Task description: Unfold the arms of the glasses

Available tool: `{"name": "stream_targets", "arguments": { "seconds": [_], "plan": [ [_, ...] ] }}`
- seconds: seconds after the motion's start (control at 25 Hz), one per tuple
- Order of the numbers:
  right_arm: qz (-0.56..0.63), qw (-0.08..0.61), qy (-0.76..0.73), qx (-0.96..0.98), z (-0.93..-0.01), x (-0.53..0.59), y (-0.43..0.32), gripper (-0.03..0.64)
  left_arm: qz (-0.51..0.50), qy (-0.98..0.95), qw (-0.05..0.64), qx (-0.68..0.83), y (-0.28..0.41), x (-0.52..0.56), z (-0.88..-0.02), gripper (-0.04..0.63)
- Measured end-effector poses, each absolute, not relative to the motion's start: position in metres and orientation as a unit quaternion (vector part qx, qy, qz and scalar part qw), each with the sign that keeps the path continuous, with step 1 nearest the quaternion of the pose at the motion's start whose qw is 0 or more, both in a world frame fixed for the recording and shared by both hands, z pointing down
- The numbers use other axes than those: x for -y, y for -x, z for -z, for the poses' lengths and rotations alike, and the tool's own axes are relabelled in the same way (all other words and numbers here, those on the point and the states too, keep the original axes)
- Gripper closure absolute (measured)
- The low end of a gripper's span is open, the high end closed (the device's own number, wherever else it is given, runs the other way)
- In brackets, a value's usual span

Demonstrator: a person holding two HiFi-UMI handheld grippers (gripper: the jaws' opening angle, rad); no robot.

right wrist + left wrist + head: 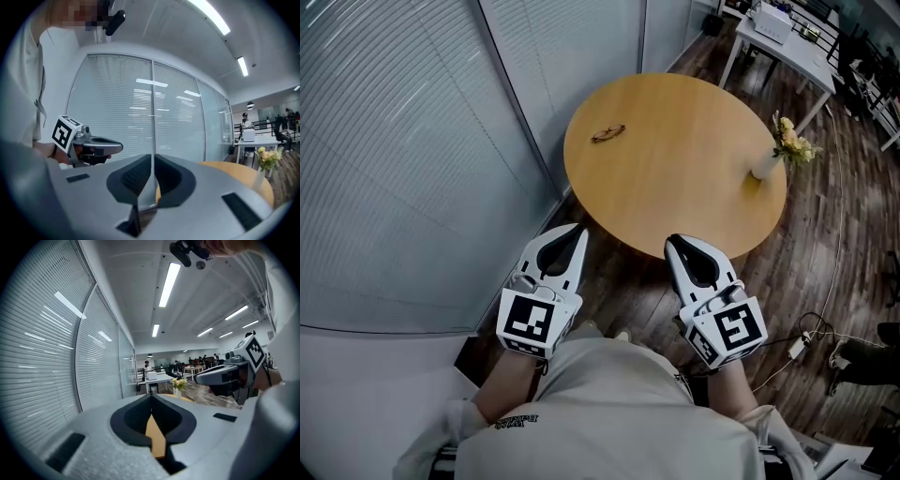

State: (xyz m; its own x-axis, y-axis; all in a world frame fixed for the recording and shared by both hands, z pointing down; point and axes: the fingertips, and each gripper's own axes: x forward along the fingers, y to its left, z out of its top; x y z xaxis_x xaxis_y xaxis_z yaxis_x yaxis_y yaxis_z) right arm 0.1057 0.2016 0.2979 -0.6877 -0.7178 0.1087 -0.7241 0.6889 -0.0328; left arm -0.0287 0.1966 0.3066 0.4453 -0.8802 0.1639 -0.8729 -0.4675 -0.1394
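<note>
Resting on the table (675, 159), glasses (607, 133) lie well apart from left gripper (578, 229) and right gripper (673, 241), both jaws pressed together; shirt print (514, 422) illegible.

A round wooden table (675, 169) stands on a dark plank floor (811, 267) beside a glass wall with blinds (394, 141); flower vase (767, 164) on it, white desk (787, 52) beyond, ceiling strip lights (168, 284)

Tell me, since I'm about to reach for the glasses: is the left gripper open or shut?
Shut: on the left gripper the jaws meet at their tips, nothing between them.
</note>
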Motion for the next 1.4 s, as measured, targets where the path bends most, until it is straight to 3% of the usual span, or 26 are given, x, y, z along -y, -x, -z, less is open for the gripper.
{"name": "stream_targets", "arguments": {
  "seconds": [0.76,1.4],
  "plan": [
    [-0.03,0.045,-0.371,0.927,-0.304,-0.19,-0.113,0.575,0.116,0.842,0.024,-0.526,0.016,-0.193,-0.311,0.574],
    [-0.034,0.065,-0.375,0.924,-0.321,-0.118,-0.082,0.576,0.112,0.848,0.009,-0.518,0.043,-0.122,-0.328,0.574]
  ]
}}
